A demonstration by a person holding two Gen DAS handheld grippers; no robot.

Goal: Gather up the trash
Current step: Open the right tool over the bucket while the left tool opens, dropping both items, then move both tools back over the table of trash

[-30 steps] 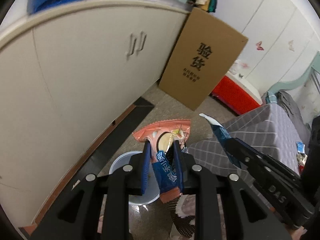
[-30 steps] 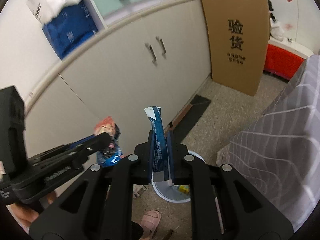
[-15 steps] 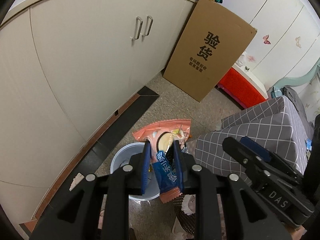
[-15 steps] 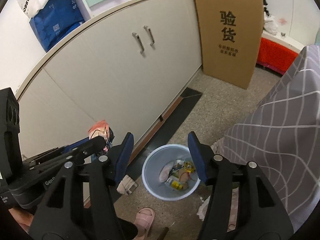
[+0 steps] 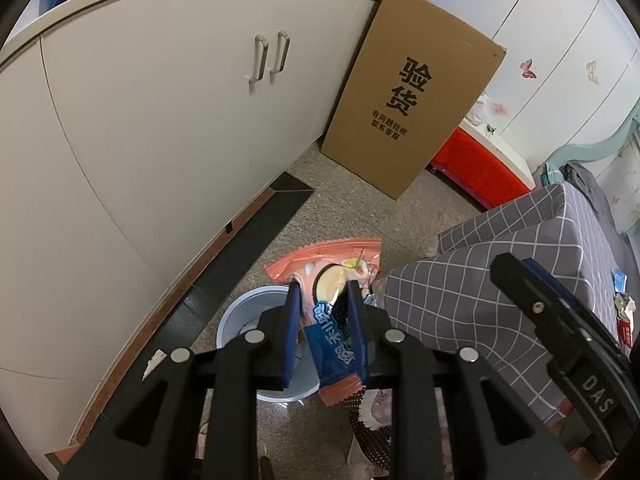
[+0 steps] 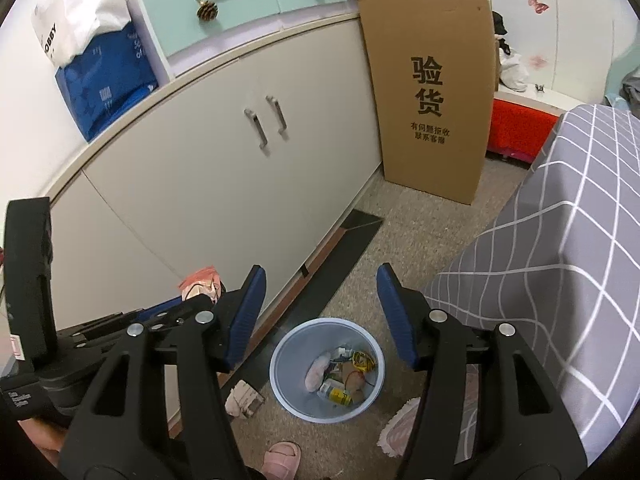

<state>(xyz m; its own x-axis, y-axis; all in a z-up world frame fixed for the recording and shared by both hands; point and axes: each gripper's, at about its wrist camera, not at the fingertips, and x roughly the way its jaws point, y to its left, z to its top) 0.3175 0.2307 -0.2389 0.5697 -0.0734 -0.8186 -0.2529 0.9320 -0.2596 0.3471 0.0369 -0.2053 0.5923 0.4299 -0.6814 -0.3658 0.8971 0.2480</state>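
My left gripper [image 5: 323, 292] is shut on a pink-and-blue cookie wrapper [image 5: 332, 256] and holds it above the pale blue trash bin [image 5: 240, 312] on the floor. In the right wrist view the bin [image 6: 280, 360] sits straight below, with several wrappers and a small bottle inside. My right gripper [image 6: 320, 280] hangs over it, its jaws opening with nothing between them. The left gripper [image 6: 192, 304] and its wrapper [image 6: 200, 280] show at the left of that view.
A cream cabinet [image 6: 224, 168] runs along the left. A tall cardboard box [image 6: 432, 96] leans against it at the back. A grey checked cloth [image 6: 560, 240] covers furniture on the right. A crumpled scrap [image 6: 244, 398] and a pink slipper [image 6: 282, 458] lie by the bin.
The right gripper was shut on a blue stick wrapper; its jaws have spread wide and the wrapper is gone from them. The left gripper still grips the cookie wrapper and has dipped slightly.
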